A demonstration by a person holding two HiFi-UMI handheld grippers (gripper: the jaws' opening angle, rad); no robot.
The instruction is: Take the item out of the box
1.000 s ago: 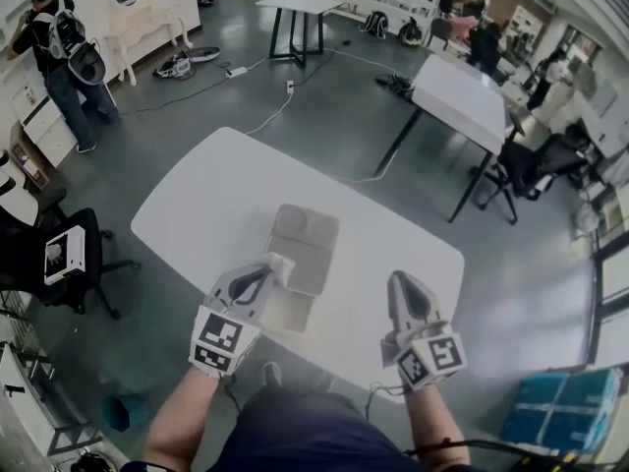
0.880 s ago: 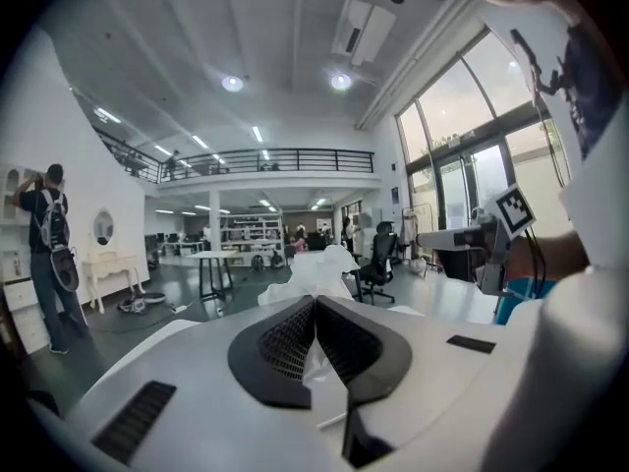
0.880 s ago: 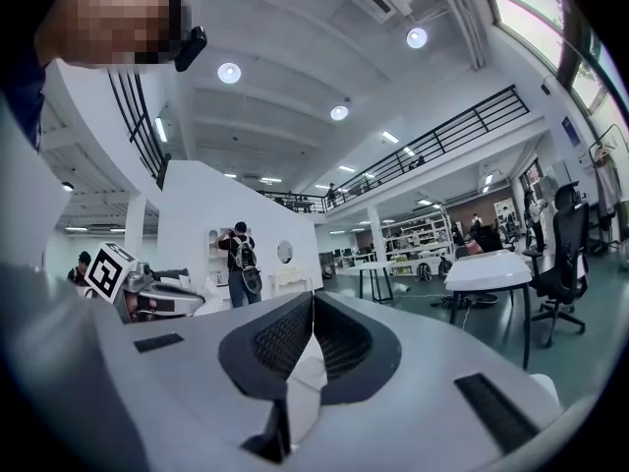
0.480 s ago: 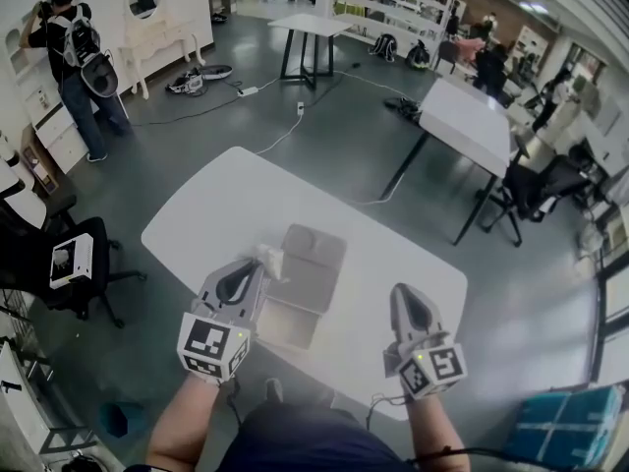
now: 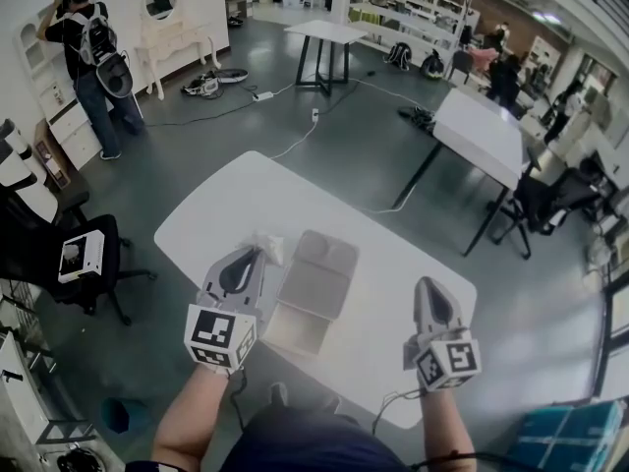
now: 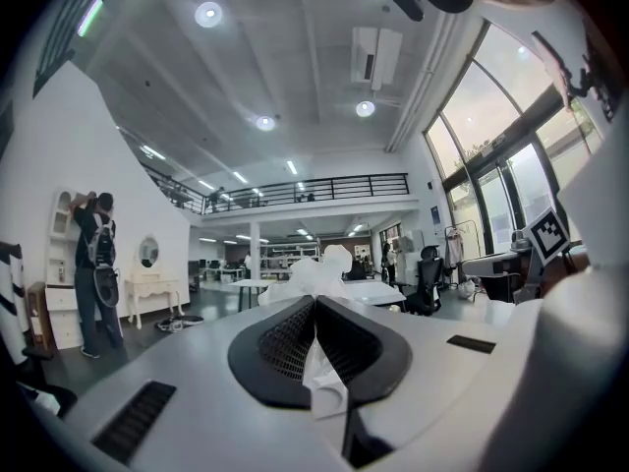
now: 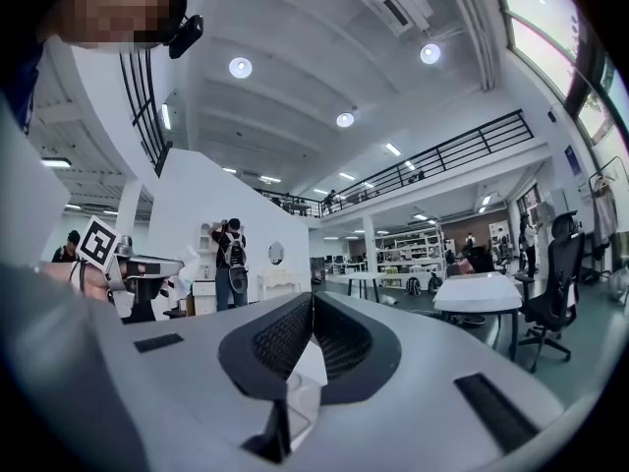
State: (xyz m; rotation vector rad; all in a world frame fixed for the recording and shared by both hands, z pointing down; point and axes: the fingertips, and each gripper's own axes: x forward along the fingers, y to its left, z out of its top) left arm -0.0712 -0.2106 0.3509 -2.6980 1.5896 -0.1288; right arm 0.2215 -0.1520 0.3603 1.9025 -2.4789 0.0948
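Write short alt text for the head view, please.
The left hand-held gripper grips a white crumpled item beside an open grey box on a white table. The right hand-held gripper is shut and empty.

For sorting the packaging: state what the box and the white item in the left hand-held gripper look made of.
Box: probably moulded pulp or cardboard; matte grey-beige, rounded pressed recesses, no gloss. White item: seemingly thin paper or soft film; crumpled, irregular folds. Blur leaves both open.
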